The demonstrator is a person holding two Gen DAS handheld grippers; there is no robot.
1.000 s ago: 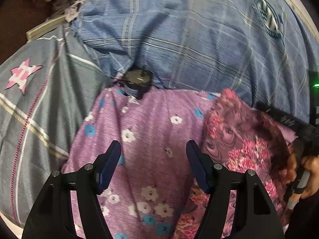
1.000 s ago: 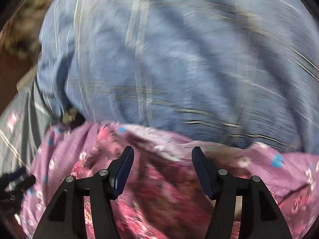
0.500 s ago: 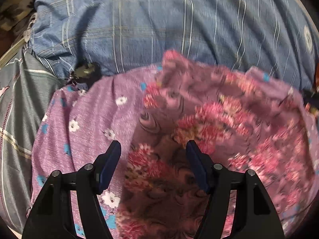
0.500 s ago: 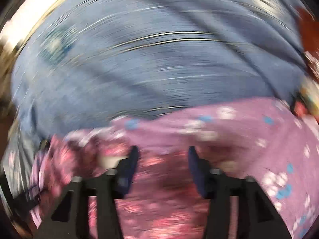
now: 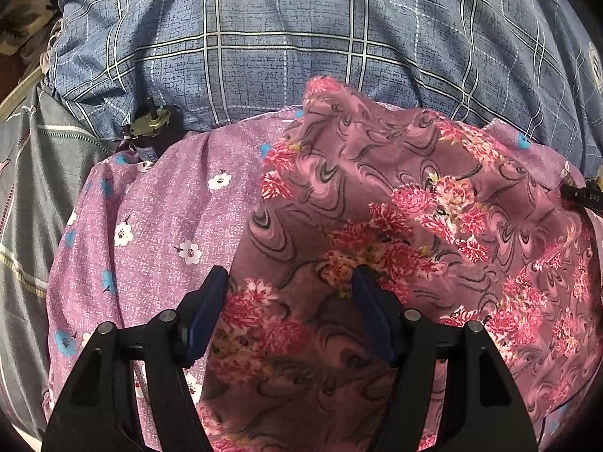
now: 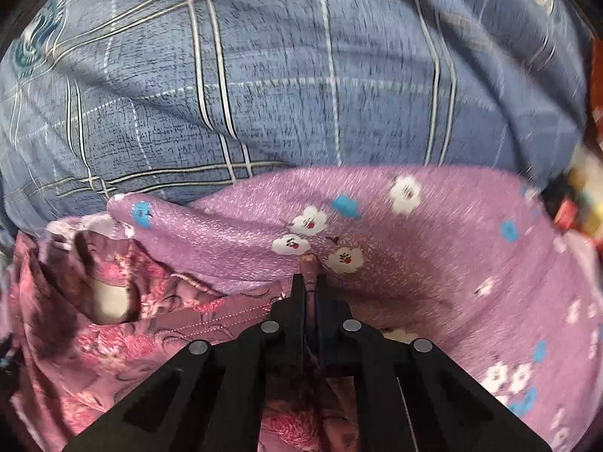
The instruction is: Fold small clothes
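Observation:
A mauve garment with pink flower clusters (image 5: 395,233) lies spread on a lilac cloth with small white and blue flowers (image 5: 158,226). My left gripper (image 5: 290,309) is open and hovers over the garment's near left part, gripping nothing. My right gripper (image 6: 309,282) is shut on an edge of the mauve garment (image 6: 124,339), over the lilac cloth (image 6: 433,248). Its tip shows at the right edge of the left wrist view (image 5: 584,197).
A blue plaid bed cover (image 5: 301,37) bulges behind the cloths, also in the right wrist view (image 6: 282,75). A grey striped sheet (image 5: 26,188) lies at left. A small dark bottle with a brass cap (image 5: 150,128) sits at the cover's edge.
My right gripper has shut on the mauve garment's edge and drawn it to the right, spreading it over the lilac cloth. My left gripper has stayed open and now sits over the garment.

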